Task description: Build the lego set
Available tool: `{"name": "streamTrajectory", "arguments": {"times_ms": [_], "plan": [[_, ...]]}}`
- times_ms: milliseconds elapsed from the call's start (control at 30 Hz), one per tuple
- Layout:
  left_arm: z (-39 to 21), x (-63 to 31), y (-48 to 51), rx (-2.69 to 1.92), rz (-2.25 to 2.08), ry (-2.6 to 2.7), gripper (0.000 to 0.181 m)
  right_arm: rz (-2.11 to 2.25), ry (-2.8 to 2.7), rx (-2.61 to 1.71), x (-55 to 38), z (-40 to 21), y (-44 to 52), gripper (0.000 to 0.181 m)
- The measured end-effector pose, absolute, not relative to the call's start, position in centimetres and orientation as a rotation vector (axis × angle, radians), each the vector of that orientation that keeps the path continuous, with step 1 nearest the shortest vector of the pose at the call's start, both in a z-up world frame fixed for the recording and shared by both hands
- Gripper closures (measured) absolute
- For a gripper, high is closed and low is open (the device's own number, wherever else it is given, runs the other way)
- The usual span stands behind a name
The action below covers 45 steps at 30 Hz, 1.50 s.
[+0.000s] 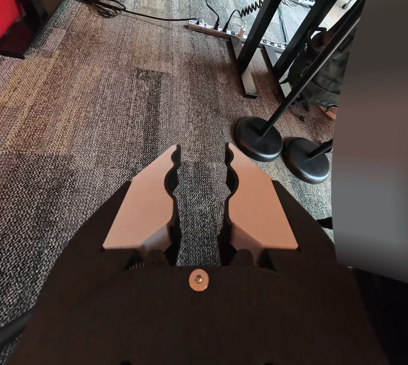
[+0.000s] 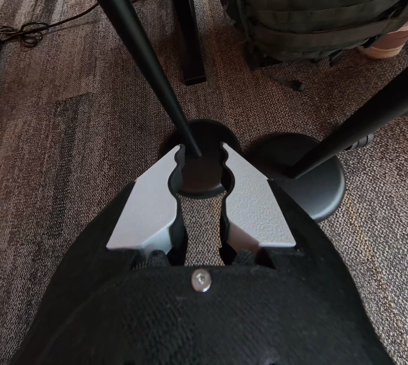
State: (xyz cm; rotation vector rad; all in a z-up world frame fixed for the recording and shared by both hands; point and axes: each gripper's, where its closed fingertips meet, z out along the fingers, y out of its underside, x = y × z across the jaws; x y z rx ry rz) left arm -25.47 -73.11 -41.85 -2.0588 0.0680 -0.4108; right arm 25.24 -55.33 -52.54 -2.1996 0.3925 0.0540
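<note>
1. The left claw point(image 1: 202, 150) is open and holds nothing, over the carpet point(image 1: 99, 100).
2. The right claw point(image 2: 202, 148) is open too, empty, above a stand base point(image 2: 198, 182).
3. No lego shows; building looks not yet begun.

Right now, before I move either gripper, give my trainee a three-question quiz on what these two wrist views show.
1. True or false: the left gripper holds a lego piece.
2. In the right wrist view, what lies beyond the right gripper? A) a round black stand base B) a lego set C) a red bin
3. Fill in: both cameras look down at grey-brown ____.

Key:
1. False; its jaws are apart, with only floor showing between them.
2. A; a slanted black pole rises from the base.
3. Carpet; no lego parts show in either view.
</note>
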Motion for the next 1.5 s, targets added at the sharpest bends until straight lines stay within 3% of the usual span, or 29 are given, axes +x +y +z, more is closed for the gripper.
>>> {"name": "streamTrajectory", "arguments": {"times_ms": [1300,1467,1500], "plan": [[-42.9,-22.7,-72.1,-2.092,-0.379,0.235,0.146,0.086,0.023,-2.081,20.4,-47.5,-55.2,0.151],[-47.9,-21.1,-73.7,-2.362,-0.559,0.211,0.149,0.114,-0.064,-2.062,18.7,-46.8,-55.8,0.151],[-48.7,-20.5,-74.2,-2.422,-0.644,0.182,0.157,0.109,-0.084,-2.054,18.5,-46.7,-55.9,0.151]]}}
